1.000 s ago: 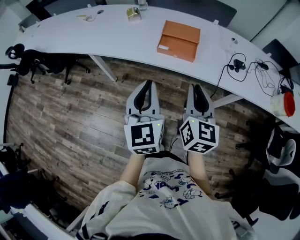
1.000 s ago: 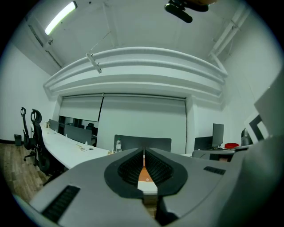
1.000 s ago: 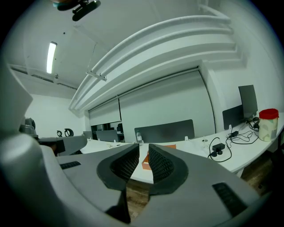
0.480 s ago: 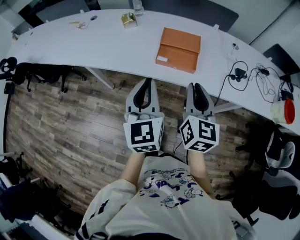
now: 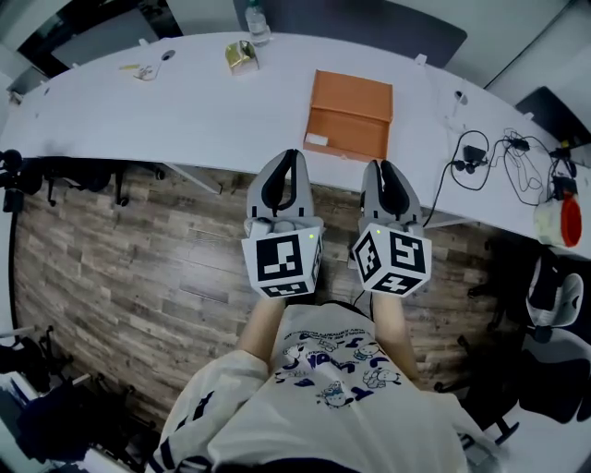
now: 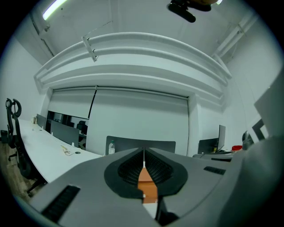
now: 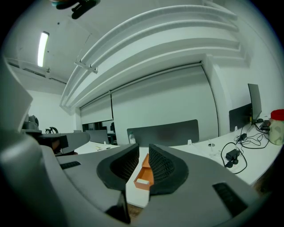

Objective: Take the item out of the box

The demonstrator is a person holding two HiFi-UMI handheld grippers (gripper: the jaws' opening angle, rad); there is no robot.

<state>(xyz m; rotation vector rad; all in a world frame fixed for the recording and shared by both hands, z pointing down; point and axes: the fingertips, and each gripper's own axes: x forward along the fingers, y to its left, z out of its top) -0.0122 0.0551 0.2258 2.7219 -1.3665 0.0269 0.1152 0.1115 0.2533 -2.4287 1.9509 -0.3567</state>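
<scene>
We hold both grippers side by side over the wooden floor [image 5: 120, 249], at the near edge of the long curved white table [image 5: 185, 102], and both point toward it. The left gripper [image 5: 293, 155] has its jaws pressed together at the tips, with nothing between them. The right gripper [image 5: 381, 166] is also closed down and empty, and only a thin slit shows between its ribbed pads. Neither touches anything.

The orange box [image 5: 349, 115] lies flat on the table just ahead of the two grippers, near the table's front edge, with a small white label [image 5: 318, 140] at its near left corner. We cannot see what it holds. Both gripper views show the box straight ahead through the jaws.

Farther left on the table stand a small yellowish packet [image 5: 240, 55] and a clear bottle [image 5: 257, 20]. Black cables [image 5: 480, 148] trail off to the right, toward a red-capped container [image 5: 563, 211].
</scene>
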